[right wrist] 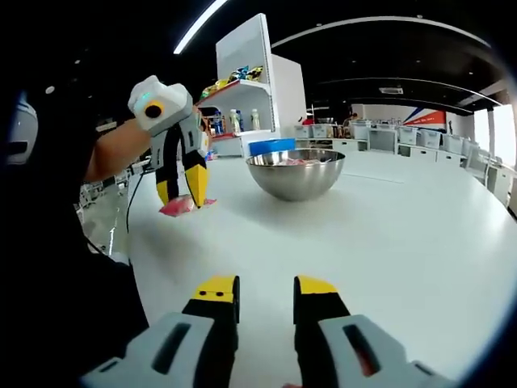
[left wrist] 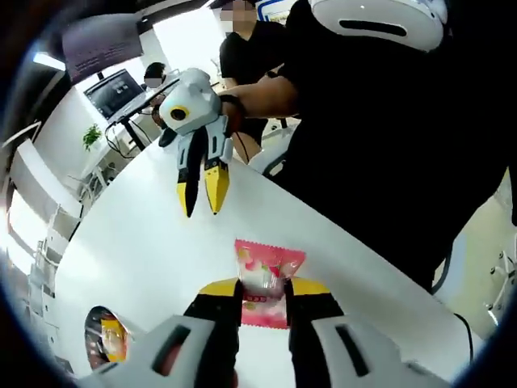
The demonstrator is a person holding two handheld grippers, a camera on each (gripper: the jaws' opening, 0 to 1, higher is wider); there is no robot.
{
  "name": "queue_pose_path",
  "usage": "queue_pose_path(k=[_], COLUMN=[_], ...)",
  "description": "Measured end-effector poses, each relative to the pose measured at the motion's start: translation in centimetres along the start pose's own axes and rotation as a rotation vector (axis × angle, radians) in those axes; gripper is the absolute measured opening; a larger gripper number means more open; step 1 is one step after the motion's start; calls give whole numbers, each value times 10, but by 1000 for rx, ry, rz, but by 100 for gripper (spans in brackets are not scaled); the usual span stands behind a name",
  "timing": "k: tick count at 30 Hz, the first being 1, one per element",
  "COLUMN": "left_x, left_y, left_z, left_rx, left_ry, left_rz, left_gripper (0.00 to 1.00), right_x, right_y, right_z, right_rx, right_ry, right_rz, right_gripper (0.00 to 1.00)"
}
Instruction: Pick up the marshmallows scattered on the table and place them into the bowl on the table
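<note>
The left gripper, yellow-tipped and black-jawed, is clamped on a pink, crinkly plastic marshmallow packet, pinched across its middle above the white table; the right gripper holds nothing, its jaws standing apart over bare tabletop; the shiny steel bowl sits well apart from both, with something pink showing inside. The packet looks slippery and soft, so I judge a thin pinch could let it slide out on the way; the right gripper view shows the bowl's place and the packet raised just off the table, while the left gripper view shows the grip itself and another wrapped sweet lying nearby.
</note>
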State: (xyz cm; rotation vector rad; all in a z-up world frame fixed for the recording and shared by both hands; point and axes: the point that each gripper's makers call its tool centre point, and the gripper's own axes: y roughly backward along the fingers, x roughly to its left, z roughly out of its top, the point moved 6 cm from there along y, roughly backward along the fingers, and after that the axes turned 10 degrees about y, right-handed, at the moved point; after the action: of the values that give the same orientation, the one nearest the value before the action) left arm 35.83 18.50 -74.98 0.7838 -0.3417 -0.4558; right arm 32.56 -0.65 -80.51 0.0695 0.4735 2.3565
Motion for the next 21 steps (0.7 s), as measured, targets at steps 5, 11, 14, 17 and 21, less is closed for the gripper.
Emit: queue_pose_path(k=[5,11,14,17,21], left_x=[2,8,14,21,30], left_y=[13,33,42,49,55], left_z=[4,9,12,11,4], left_rx=[-84,-197,-254,-291,-330], left_ry=[55,125,164,193,247], left_rz=[45,131,188,238,292], left_gripper=[22,22,22,22,22], right_x=[4,9,9,9,9], right_y=[-1,-5,-6,-6,-5], right_z=[0,2,2,2,3], right_rx=[10,11,13,15,16], right_ry=[4,8,11,12,15], right_rz=[5,18,23,22,22], right_gripper=[26,26,26,26,26])
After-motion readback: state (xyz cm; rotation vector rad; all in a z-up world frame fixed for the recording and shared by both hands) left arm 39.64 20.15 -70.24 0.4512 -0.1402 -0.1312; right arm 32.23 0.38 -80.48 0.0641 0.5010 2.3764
